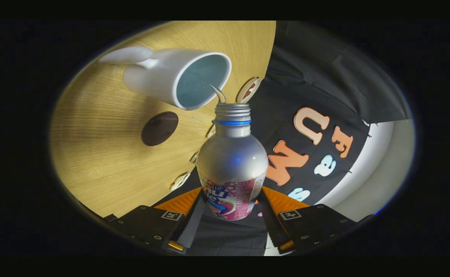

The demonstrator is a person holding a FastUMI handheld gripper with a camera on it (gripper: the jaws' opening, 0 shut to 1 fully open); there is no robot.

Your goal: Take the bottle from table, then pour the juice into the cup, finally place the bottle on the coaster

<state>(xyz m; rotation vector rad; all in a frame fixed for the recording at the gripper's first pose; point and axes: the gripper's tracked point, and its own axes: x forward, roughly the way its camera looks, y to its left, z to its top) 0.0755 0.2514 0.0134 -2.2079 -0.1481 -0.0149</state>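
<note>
Wooden table [105, 154] beyond; gripper [230, 215] clamps bottle [232, 165], mouth toward cup [179, 77].

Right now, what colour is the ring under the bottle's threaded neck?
Blue; the ring sits on the silver bottle clamped between the jaws, gripper view.

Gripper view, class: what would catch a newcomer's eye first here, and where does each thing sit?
The silver metal bottle with a pink label stands out first, clamped between the gripper fingers, its open threaded mouth tipped toward the white ceramic mug just beyond, a thin stream arcing into it. Beside the mug, a dark round coaster lies on the light wooden table.
</note>
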